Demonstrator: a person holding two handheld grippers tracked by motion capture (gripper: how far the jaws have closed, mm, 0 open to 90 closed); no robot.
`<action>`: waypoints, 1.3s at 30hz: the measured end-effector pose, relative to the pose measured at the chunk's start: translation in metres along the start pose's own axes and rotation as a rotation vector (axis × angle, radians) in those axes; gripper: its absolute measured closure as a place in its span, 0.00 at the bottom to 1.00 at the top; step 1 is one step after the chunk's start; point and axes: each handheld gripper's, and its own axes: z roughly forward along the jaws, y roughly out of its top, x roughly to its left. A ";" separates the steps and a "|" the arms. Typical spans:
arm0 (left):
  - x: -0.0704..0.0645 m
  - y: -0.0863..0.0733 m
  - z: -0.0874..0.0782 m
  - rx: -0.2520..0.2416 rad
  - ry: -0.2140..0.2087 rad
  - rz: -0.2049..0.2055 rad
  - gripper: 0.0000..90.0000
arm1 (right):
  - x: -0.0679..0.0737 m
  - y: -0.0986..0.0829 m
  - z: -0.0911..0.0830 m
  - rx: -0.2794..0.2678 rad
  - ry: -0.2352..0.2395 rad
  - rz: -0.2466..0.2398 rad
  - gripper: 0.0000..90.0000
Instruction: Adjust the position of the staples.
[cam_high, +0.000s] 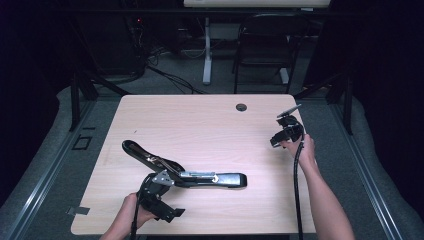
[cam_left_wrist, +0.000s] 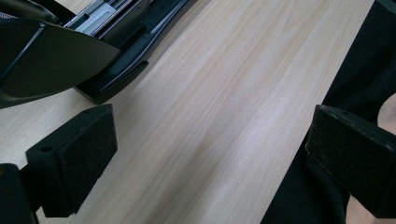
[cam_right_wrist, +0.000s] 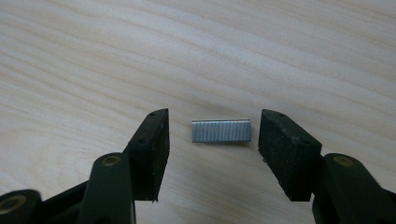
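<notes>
Staples (cam_right_wrist: 220, 131), a short grey strip of them, are seen in the right gripper view lying flat on the wooden table (cam_high: 200, 120), between the two black jaws and touching neither.

Going from left to right in the high view, the left gripper (cam_high: 165, 207) is found near the front edge of the table, held in the person's left hand (cam_high: 131, 212). Just beyond it, a large black stapler (cam_high: 185, 172) lies on the tabletop with its upper arm swung open toward the rear left and its metal channel exposed; the base stretches to the right. In the left gripper view the jaws are spread wide, with nothing between them but bare wood, and the end of the stapler's base is seen at the upper left, just beyond the left jaw and apart from it.

A small dark grommet hole (cam_high: 241, 107) is set in the tabletop near the far edge. Further right, the right gripper (cam_high: 277, 140) is held in the right hand (cam_high: 305, 150) near the right edge of the table, well apart from the stapler. Its jaws are parted, one on each side of the staple strip, with a gap left on each side. A cable is seen trailing from it back along the forearm.
</notes>
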 end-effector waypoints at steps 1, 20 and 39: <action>0.000 0.000 0.000 0.001 0.000 0.000 0.02 | 0.000 0.001 0.001 0.000 -0.009 -0.005 0.48; 0.000 0.000 0.000 0.000 0.004 0.002 0.02 | 0.000 0.002 0.013 0.034 -0.027 -0.003 0.61; -0.002 0.002 -0.001 0.000 0.005 0.015 0.02 | 0.015 -0.019 -0.020 -0.007 -0.012 -0.043 0.63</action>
